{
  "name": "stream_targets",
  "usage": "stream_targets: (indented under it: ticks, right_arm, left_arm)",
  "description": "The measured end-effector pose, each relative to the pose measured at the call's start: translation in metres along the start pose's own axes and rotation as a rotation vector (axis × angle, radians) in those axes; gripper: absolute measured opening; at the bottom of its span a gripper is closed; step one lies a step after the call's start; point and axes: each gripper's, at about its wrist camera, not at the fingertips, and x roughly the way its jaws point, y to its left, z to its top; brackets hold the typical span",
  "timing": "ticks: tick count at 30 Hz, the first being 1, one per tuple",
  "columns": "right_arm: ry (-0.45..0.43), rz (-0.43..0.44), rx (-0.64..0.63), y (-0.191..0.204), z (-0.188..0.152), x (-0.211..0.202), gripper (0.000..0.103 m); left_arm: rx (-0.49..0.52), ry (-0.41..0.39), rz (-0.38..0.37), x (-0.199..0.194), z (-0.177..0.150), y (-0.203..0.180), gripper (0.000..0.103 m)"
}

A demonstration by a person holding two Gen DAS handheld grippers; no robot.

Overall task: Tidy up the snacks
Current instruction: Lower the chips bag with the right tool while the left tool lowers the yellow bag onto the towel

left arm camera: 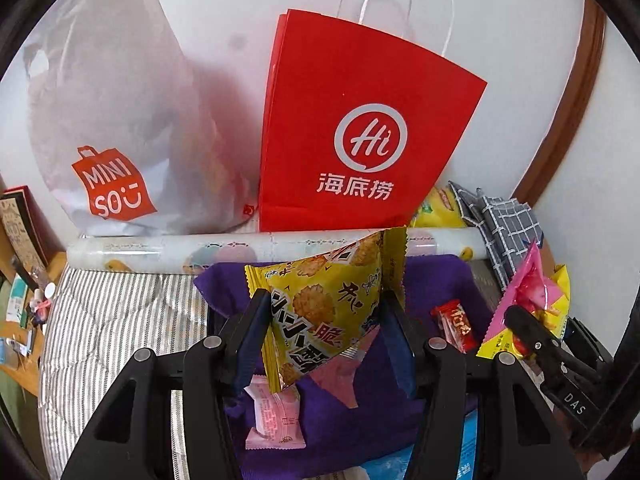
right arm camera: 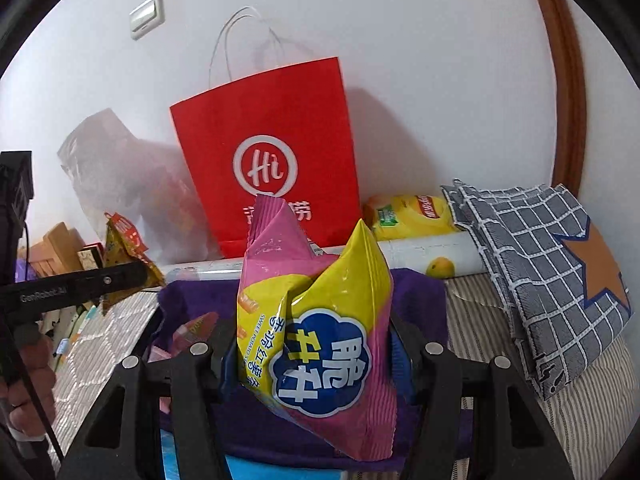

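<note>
My left gripper (left arm camera: 325,300) is shut on a yellow cracker packet (left arm camera: 320,304), held up above a purple cloth (left arm camera: 436,280). My right gripper (right arm camera: 312,328) is shut on a pink and yellow chip bag (right arm camera: 316,320), held upright above the same purple cloth (right arm camera: 420,292). A red paper bag (left arm camera: 360,128) (right arm camera: 268,160) with white handles stands against the wall just beyond both grippers. In the left wrist view the right gripper (left arm camera: 520,320) shows at the right with its chip bag (left arm camera: 524,296). In the right wrist view the left gripper (right arm camera: 136,270) shows at the left with its packet (right arm camera: 124,248).
A white plastic shopping bag (left arm camera: 120,120) leans left of the red bag. A paper roll (left arm camera: 160,250) lies along the wall. A small pink packet (left arm camera: 274,420) and a red candy (left arm camera: 456,324) lie on the cloth. A yellow chip bag (right arm camera: 412,216) and a checked cloth bag (right arm camera: 540,260) sit at the right.
</note>
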Motion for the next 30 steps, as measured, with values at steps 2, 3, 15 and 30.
stream_targets:
  ticks: [2,3,15,30]
  right_arm:
    - [0.012,-0.002,0.004,-0.002,-0.002,0.004,0.056]
    - [0.014,-0.004,0.006,-0.003,-0.003,0.005,0.057]
    - [0.032,-0.023,-0.018,-0.003,-0.009,0.015,0.057]
    - [0.047,-0.041,0.013,-0.010,-0.012,0.023,0.057]
  left_arm:
    - [-0.005,-0.006,0.003,-0.001,0.000,0.001,0.055]
    - [-0.003,-0.007,0.005,0.000,0.001,0.000,0.055]
    - [-0.005,0.007,0.019,0.006,-0.001,0.001,0.055]
    - [-0.008,0.042,0.016,0.017,-0.003,0.004,0.055]
